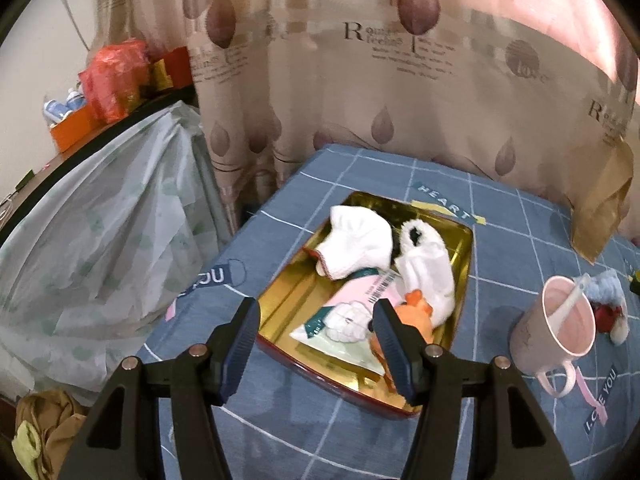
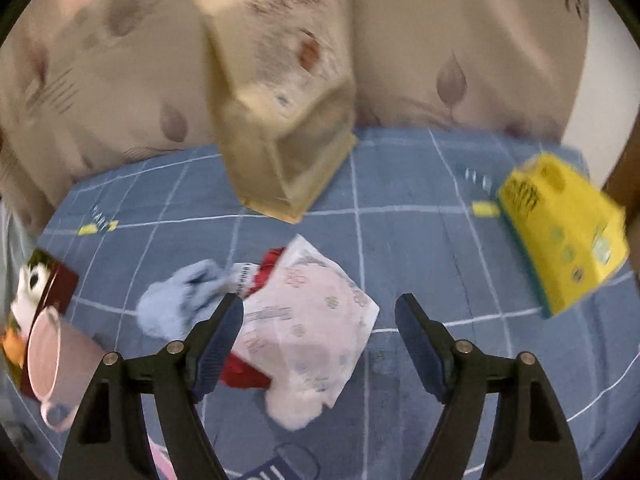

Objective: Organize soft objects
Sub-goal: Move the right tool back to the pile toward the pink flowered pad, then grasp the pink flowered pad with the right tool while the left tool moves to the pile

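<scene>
On the blue checked cloth (image 2: 400,240), a pink packet (image 2: 312,320) lies under the empty, open right gripper (image 2: 320,332); the left gripper (image 1: 316,332), also open, is held over the gold tray (image 1: 280,304). The pink mug (image 2: 52,360) nearby could be knocked.

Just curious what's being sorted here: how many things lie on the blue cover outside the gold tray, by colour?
Pink mug with spoon: 1
Brown paper bag: 1
Yellow box: 1
Light blue fluffy piece: 1
Red cloth: 1
White patterned packet: 1
Total I can make out: 6
</scene>
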The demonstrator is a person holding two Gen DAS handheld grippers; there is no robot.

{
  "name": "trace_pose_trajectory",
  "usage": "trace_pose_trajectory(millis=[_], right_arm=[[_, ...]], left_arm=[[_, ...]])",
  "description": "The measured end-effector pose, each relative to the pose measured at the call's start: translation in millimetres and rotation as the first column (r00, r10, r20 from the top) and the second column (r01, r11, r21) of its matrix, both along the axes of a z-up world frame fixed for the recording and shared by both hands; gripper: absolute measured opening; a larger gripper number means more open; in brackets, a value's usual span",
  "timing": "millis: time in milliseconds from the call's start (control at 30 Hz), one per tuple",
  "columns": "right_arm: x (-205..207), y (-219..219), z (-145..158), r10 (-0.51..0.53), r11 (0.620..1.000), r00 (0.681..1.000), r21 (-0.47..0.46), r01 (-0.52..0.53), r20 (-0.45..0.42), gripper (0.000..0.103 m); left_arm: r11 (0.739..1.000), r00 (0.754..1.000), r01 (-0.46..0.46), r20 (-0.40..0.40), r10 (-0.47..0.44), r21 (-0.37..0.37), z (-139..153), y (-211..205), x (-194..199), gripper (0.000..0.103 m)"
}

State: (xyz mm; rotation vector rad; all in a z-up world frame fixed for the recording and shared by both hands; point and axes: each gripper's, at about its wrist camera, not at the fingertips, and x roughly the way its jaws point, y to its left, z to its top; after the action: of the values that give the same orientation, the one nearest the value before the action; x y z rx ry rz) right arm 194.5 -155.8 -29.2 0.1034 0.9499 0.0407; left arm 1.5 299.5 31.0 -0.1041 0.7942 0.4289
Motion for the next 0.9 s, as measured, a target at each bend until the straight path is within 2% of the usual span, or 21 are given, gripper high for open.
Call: trace_pose_trajectory(millis=[100,200,267,433,500,567,633,733,833,900], right_arm=[[13.8,-7.0,-13.7,-0.031,0.997,0.999,0.065,0.033,-0.045,0.076],[21.7,-8.5,-25.4,-0.069,0.993,0.995,0.092,0.075,-0.071,0.078],[24.6,-8.6,-32.2,-0.081,0.990,0.993,0.106,0.090,-0.090,0.083],[26.8,-3.8,-48.9,-0.068,0.990,0.992,0.118,0.081,-0.110,0.083],[23.3,-4.4,-50.7,-0.070,0.991,0.994,0.109,0.080,-0.089,0.078],[20.6,-8.6,-52.9,-0.062,0.992,0.995,0.107,0.070,-0.079,0.057],[19.5,-16.0,-55.7,-0.063,0.991,0.995,0.111,0.072,-0.082,0.048],[14.1,-29.5,-55.9,-0.062,0.988,0.996,0.135,0.071,-0.069,0.042],[7.6,-37.7,-52.6,-0.049,0.994,0.998,0.091,0.053,-0.047,0.032],[3.0,-42.7,-52.2,-0.033,0.998,0.999,0.060,0.036,-0.036,0.029]], left_arm=[[1.000,1.000,0.015,-0.020,-0.015,-0.011,-2.3,-6.2,3.8,0.060],[0.999,0.999,0.043,-0.032,-0.043,-0.011,-1.5,-16.2,6.9,0.060],[0.998,0.998,0.058,-0.037,-0.058,-0.002,0.6,-23.8,9.2,0.060],[0.994,0.993,0.112,-0.038,-0.111,0.007,8.9,-46.9,20.2,0.060],[0.989,0.988,0.150,-0.037,-0.150,0.012,13.2,-62.5,25.9,0.060],[0.981,0.981,0.192,-0.036,-0.191,0.012,16.7,-77.8,31.0,0.060],[0.973,0.973,0.229,-0.034,-0.229,0.015,19.0,-92.4,36.5,0.060],[0.949,0.949,0.314,-0.034,-0.314,0.005,21.9,-125.3,47.8,0.060],[0.924,0.923,0.383,-0.038,-0.382,-0.004,22.5,-155.1,57.9,0.060],[0.900,0.899,0.436,-0.047,-0.436,-0.006,21.6,-178.9,65.1,0.060]])
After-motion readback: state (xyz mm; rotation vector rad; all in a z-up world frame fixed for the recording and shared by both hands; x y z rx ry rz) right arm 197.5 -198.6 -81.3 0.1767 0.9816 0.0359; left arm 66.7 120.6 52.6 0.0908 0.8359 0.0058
